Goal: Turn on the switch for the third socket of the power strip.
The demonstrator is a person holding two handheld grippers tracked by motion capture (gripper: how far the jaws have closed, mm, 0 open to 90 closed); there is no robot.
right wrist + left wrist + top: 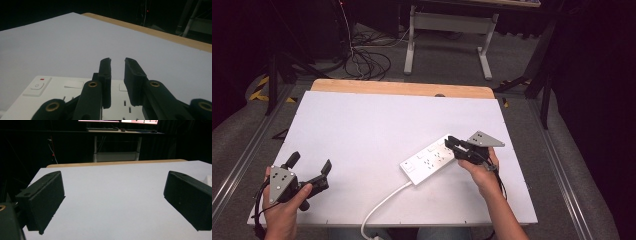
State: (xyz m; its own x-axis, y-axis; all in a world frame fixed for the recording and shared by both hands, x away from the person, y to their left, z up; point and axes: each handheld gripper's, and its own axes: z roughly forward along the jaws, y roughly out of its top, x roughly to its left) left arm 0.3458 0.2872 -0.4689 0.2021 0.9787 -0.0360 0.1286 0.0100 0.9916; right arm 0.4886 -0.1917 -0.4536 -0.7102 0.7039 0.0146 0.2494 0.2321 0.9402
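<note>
Power strip [429,161] lies diagonal near the desk's [362,120] right edge, its cord [382,205] running off the near edge. Our right tongs [452,145] sit over its far end, jaws narrow with a slim gap, gripping nothing. Left tongs [312,167] wide, empty, at the near-left corner. We'd keep the right tongs centred over the strip and come down square; lift gently, since the cord may drag.

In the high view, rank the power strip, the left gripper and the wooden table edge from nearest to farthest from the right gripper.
1. power strip: directly under the right gripper, at its right end.
2. wooden table edge: along the table's far side.
3. left gripper: near left corner, jaws wide apart.
</note>
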